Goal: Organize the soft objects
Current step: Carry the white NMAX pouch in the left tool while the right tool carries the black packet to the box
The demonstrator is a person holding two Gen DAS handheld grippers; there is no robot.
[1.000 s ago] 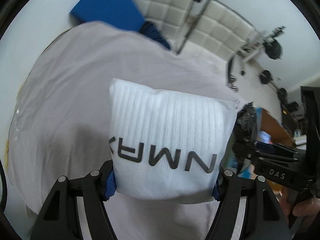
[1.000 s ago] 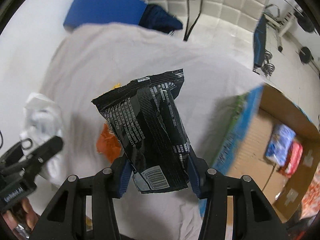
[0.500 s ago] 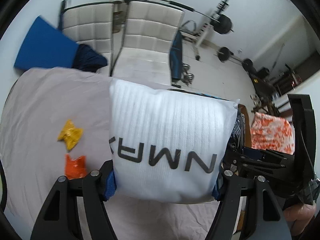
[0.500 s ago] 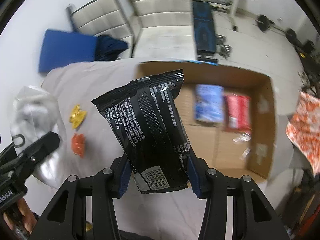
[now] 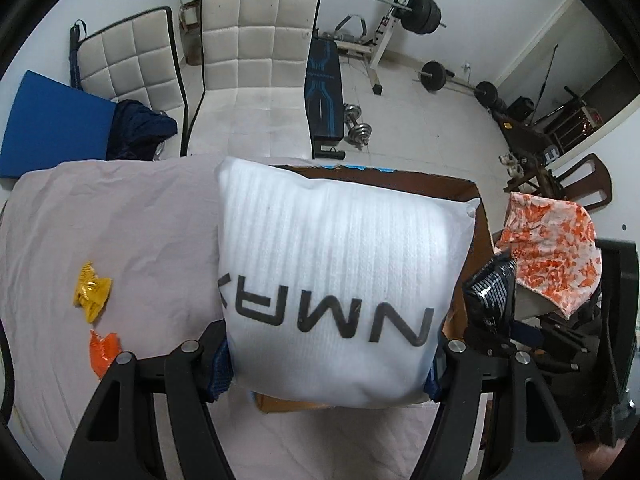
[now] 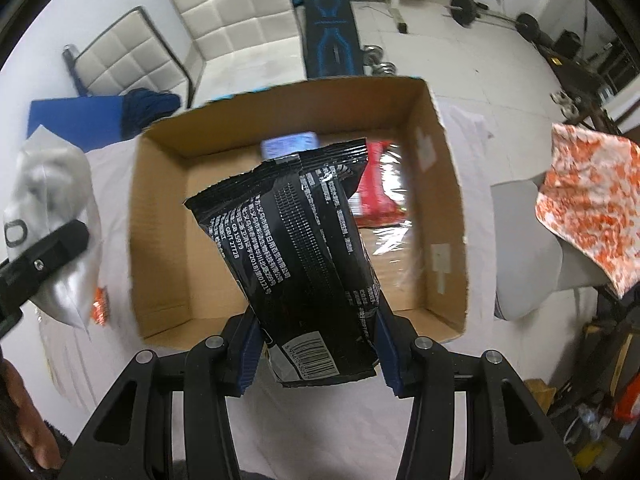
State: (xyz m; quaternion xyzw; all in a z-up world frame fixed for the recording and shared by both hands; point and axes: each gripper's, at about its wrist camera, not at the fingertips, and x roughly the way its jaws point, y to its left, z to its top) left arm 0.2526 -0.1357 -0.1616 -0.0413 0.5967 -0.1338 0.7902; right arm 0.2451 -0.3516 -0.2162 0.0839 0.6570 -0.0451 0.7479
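the left gripper [image 5: 332, 364] is clamped on a puffy white packet [image 5: 340, 280] printed with dark letters, holding it in the air above the near left edge of the cardboard box [image 6: 160, 216], so that only the box's far rim shows behind it in the left wrist view. the right gripper [image 6: 316, 360] is clenched on the lower end of a black packet [image 6: 296, 256], which hangs over the open box, above its near wall. inside the box a blue packet [image 6: 288, 145] and a red packet [image 6: 378, 188] already lie against the far wall, so part of the sorting looks done. both held packets seem ready to be lowered in and let go. still left out on the pale sheet [image 5: 120, 220], toward its left edge, are a yellow wrapper [image 5: 90, 290] and an orange wrapper [image 5: 103, 350], lying near each other but apart, and they would likely go in next.
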